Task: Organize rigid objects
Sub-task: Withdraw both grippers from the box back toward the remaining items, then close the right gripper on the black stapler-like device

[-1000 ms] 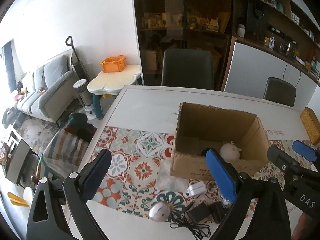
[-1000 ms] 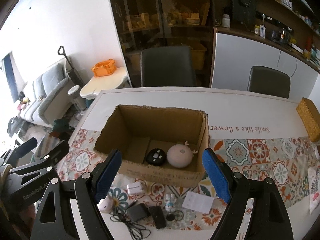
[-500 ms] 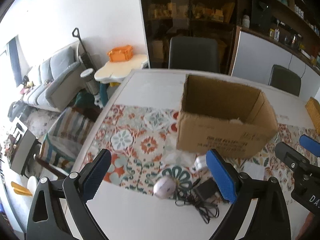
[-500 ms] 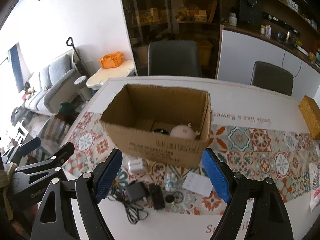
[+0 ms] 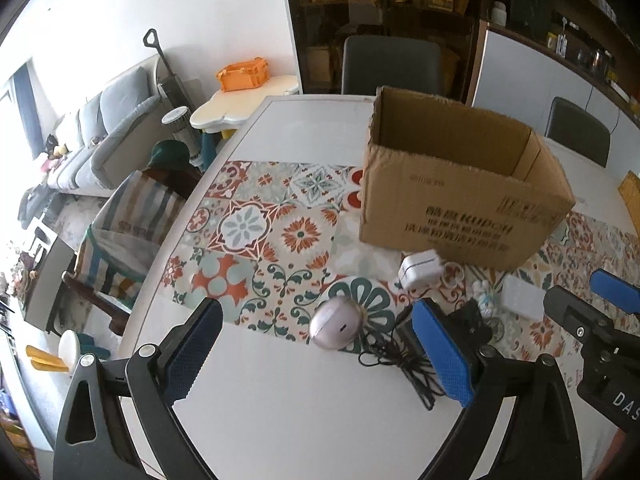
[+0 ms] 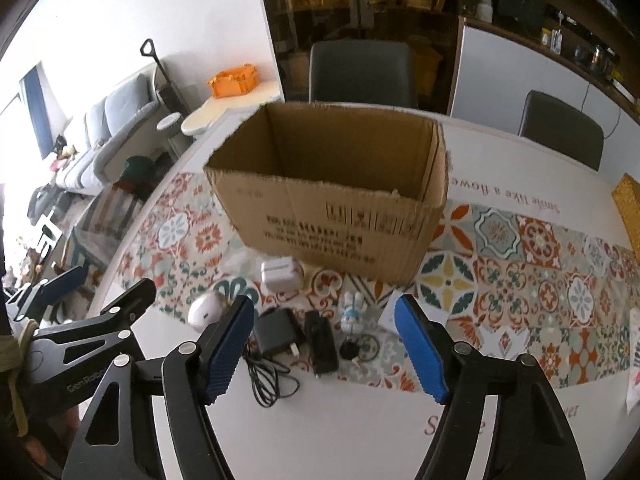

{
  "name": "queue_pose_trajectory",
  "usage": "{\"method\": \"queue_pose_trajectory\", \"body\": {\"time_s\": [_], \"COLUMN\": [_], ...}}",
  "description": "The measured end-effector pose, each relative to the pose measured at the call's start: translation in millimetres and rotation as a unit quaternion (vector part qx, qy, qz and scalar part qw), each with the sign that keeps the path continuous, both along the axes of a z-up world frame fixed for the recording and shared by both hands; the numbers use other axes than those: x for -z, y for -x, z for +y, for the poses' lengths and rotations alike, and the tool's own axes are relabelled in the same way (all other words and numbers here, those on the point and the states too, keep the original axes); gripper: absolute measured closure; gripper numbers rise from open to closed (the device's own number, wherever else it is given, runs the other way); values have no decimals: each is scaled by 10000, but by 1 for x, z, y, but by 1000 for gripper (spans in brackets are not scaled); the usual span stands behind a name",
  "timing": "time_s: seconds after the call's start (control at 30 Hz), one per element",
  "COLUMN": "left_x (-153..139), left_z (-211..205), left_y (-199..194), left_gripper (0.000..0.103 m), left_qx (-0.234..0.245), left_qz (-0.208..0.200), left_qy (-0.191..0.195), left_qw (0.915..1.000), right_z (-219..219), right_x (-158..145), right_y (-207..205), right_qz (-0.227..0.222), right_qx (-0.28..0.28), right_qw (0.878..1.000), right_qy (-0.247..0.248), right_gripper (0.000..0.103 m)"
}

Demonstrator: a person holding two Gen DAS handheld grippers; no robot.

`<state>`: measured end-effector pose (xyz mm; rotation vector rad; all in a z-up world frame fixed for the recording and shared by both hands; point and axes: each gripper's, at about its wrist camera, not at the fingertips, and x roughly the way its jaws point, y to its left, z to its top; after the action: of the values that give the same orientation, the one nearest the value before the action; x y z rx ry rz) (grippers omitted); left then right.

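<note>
A white worktop [image 6: 360,432] carries a patterned tile-print runner [image 6: 520,248], and on that runner stands an open cardboard box [image 6: 332,216], upright, its printed side facing the cameras. The left gripper [image 5: 316,344] hovers above the near edge of the runner with its blue pads wide apart and nothing between them. The right gripper [image 6: 324,344] hangs over the small items just in front of the box; its jaws are closing, yet nothing is pressed between the pads. Below them lie, from larger to smaller: a black charger [image 6: 276,334] with its tangled cable [image 6: 268,380], a white cube-shaped adapter [image 6: 280,276] close to the box wall, a pale lilac egg-shaped device [image 5: 338,328], a black oblong device [image 6: 320,346], a flat white card [image 6: 394,312], a small bunny figurine [image 6: 352,312] and a tiny black round piece [image 6: 350,350].
</note>
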<state>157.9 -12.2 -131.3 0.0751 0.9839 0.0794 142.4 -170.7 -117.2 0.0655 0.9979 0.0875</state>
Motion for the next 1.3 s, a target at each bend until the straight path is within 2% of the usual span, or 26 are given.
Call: {"method": "queue_pose_trajectory", "body": {"time_s": [0.57,0.87,1.3], "left_x": [48,71,90], "left_z": [-7,-9,-9], "left_y": [5,4,-6], "left_gripper": [6,6,6], "left_qx": [86,104,55], "left_qz": [611,864,1079], "left_qy": [-35,41,23], "left_qw": [9981,9962,9941], "right_z": [0,2,13], "right_x": [66,91,122], "right_y": [2,-5,-23], "right_qz": [923,1179,1544], "right_qx": [-188,-462,-722], "right_qw": [9953,9910,9852], "right_qy": [-202,-425,-183], "right_gripper": [46,59,71]}}
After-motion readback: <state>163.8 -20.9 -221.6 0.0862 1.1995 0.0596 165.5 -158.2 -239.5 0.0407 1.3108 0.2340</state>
